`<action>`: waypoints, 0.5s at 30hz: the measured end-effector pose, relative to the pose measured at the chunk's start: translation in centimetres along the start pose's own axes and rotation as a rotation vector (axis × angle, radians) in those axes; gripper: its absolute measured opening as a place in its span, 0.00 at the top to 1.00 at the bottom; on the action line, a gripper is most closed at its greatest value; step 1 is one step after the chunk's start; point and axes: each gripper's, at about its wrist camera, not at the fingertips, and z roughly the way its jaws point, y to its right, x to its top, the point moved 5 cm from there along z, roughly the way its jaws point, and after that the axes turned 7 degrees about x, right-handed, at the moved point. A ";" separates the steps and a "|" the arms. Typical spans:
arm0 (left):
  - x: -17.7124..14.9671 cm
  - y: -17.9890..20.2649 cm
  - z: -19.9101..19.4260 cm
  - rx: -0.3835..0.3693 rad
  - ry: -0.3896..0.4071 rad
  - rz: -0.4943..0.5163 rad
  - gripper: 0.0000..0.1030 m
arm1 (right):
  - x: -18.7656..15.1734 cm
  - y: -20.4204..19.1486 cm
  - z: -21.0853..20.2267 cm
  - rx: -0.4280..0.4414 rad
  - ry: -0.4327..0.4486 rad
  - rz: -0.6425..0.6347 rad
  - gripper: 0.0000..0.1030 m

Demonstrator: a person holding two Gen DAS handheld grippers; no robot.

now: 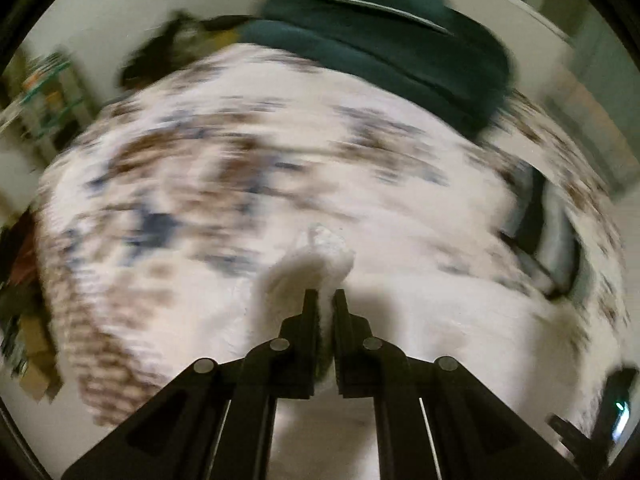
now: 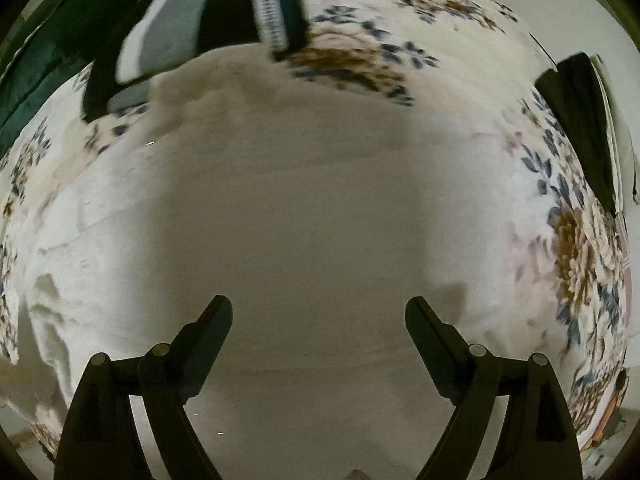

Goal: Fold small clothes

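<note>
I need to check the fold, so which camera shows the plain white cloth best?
The right wrist view: the plain white cloth lies spread and fairly sharp below the open right gripper. The left wrist view is motion-blurred and shows only a bunched bit pinched in the left gripper.

- The white cloth (image 1: 320, 256) is plain white, with no print.
- The bedsheet (image 2: 576, 240) is cream, printed with brown flower heads and slate-blue leaves.
- The dark green garment (image 1: 384, 40) is deep bottle green with 1 pale silvery line across it.
- The folded piece (image 2: 168, 40) shows grey, white and black bands, and beside them a strip of fine white-and-black checks.
- The left gripper (image 1: 325, 300) and right gripper (image 2: 319, 308) are both matt black.
</note>
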 end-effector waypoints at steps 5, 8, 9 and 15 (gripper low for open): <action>-4.4 15.9 -1.6 -0.143 -0.016 0.204 0.96 | 0.7 6.2 0.0 0.002 -0.006 0.051 0.13; -8.5 24.5 -1.9 -0.216 -0.072 0.283 0.95 | 0.8 10.3 -0.2 -0.006 -0.018 0.090 0.13; -9.4 26.2 -2.0 -0.231 -0.085 0.298 0.95 | 0.7 11.8 -0.3 -0.007 -0.023 0.106 0.13; -13.1 32.9 -4.4 -0.274 -0.073 0.386 0.83 | 0.7 18.0 -1.3 0.043 -0.051 0.185 0.13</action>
